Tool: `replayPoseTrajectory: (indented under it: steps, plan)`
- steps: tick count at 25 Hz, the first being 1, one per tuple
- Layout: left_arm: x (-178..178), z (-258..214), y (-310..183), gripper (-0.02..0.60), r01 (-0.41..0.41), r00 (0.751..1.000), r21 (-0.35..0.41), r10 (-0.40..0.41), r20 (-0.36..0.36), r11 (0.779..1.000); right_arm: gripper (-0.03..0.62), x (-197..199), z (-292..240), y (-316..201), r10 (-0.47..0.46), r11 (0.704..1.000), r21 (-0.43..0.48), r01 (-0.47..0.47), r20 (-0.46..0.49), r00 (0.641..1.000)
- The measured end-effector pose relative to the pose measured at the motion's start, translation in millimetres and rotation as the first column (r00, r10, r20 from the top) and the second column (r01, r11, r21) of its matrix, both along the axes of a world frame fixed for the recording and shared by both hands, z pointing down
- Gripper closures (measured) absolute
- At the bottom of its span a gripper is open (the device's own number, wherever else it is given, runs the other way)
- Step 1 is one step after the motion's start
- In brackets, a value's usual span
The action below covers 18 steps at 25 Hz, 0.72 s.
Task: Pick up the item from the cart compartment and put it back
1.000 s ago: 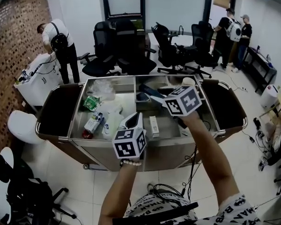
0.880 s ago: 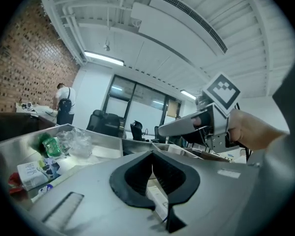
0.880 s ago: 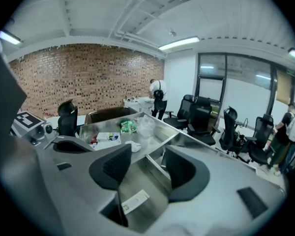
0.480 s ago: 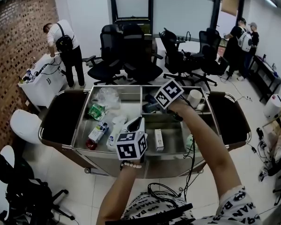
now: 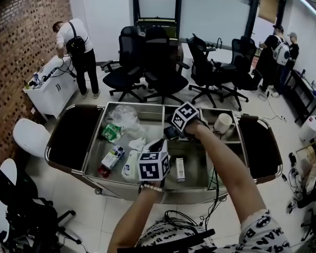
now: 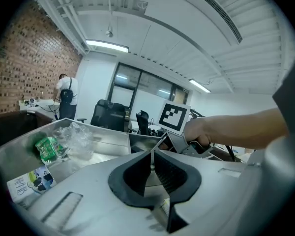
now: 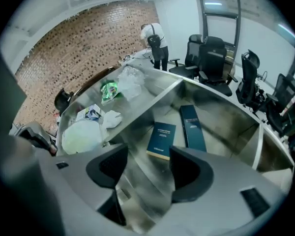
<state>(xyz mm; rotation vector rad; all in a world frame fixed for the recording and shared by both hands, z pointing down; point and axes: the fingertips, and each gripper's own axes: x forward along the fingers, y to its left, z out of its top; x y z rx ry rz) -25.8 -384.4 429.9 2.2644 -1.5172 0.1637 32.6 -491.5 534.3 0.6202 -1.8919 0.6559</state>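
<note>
Since a second ago our right gripper has gone from the middle of the cart to its far right compartment, and its jaws, narrower then, are now spread wide with nothing pinched between them. Just beyond the jaws the blue box lies flat on that compartment's steel floor, touching neither jaw, with a longer box of the same colour just beside it. Our left gripper hangs over the near middle of the cart, its jaws pressed together on nothing, looking across at the hand on the right gripper.
</note>
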Motion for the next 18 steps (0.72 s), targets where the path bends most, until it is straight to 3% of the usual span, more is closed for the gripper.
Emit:
replayPoseTrajectory:
  steps: [5,10,18]
  plan:
    - [-5,9,-5,0.555,0.018,1.0,-0.015,-0.018,-0.004,1.0,0.313,2,27,-16,-0.023,0.998,-0.064,0.017,-0.089,0.996]
    - [-10,20,-7,0.555,0.038,0.999,-0.035,-0.038,-0.016,0.999,0.312,-7,40,-20,-0.04,0.994,-0.102,0.029,-0.105,0.994]
    - [-15,11,-10,0.555,0.045,0.998,-0.015,-0.045,-0.032,0.999,0.312,-4,41,-30,-0.03,0.997,-0.08,0.019,-0.141,0.99]
